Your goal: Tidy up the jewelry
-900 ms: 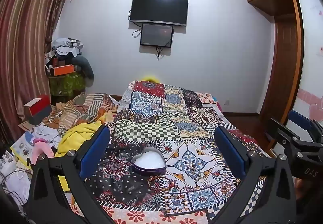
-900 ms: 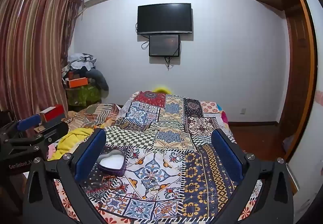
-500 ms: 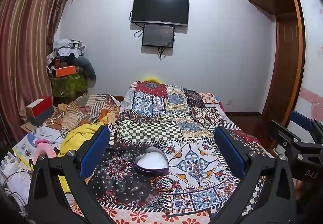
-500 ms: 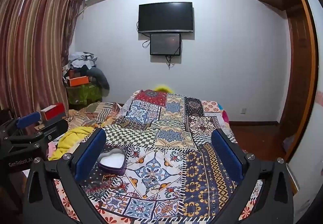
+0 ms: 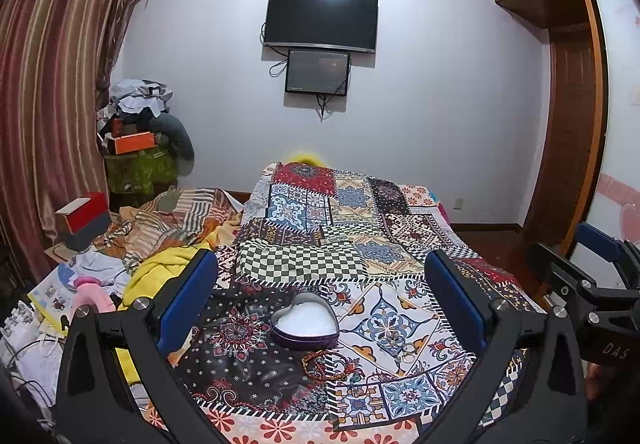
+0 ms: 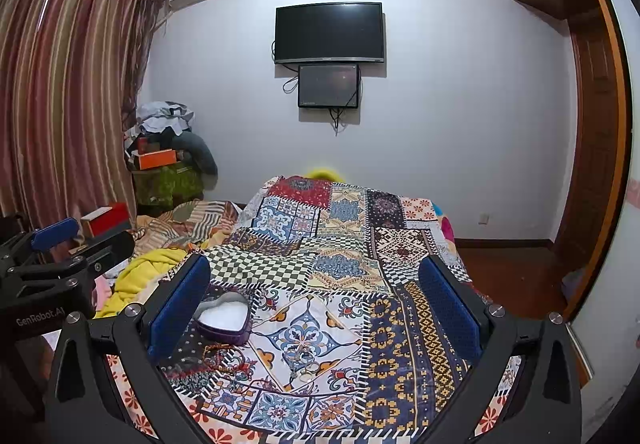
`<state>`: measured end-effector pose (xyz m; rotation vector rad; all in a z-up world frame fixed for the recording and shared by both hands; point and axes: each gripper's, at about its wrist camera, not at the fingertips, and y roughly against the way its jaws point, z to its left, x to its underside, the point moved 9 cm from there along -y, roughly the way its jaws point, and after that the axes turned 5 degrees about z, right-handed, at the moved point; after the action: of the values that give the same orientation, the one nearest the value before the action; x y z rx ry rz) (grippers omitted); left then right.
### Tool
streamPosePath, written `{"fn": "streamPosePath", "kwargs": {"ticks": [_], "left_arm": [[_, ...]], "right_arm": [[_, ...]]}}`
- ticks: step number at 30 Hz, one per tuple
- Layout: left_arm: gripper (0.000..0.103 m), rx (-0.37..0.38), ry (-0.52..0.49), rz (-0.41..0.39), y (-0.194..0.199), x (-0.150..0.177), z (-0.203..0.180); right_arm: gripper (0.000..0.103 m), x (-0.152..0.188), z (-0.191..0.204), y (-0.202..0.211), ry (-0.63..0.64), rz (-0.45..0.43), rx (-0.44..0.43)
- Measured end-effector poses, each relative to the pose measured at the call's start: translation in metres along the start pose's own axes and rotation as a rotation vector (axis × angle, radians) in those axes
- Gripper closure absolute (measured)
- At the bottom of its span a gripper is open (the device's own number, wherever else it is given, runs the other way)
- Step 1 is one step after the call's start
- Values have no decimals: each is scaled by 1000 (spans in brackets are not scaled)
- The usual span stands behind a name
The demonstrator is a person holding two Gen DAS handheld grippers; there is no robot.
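Left wrist view: my left gripper [image 5: 320,300] hangs above the quilt [image 5: 360,244] with its jaws wide apart and nothing between them. The heart box [image 5: 305,320], lid off and white inside, sits on the quilt between the fingers in this view. A beaded bracelet [image 5: 326,362] lies just in front of the box, and a few rings [image 5: 404,348] lie to its right, near the right finger.

Right wrist view: my right gripper [image 6: 316,304] is likewise spread and empty. The box [image 6: 224,318] sits beside its left finger; the bracelet [image 6: 224,358] and rings [image 6: 304,368] lie low in frame.

Judged risks from here:
- The busy quilt pattern hides the jewelry; I could misjudge where a ring lies and close on cloth.
- The bedding is soft. Pressing down could sink a ring into a fold or tilt the box.
- The rings are thin and may slip from the pads.
- The grippers work close together; the right one shows at the left view's edge, so they could collide over the box.
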<state>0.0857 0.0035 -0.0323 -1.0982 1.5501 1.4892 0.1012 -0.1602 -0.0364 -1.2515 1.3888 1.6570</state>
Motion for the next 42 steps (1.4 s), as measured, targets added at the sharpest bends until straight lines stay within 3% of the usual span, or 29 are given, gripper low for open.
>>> {"fn": "streamPosePath", "kwargs": {"ticks": [42], "left_arm": [[0,-4,-3,7,-2,1,-1]], "right_arm": [[0,2,2,-1,5,15,5]]}}
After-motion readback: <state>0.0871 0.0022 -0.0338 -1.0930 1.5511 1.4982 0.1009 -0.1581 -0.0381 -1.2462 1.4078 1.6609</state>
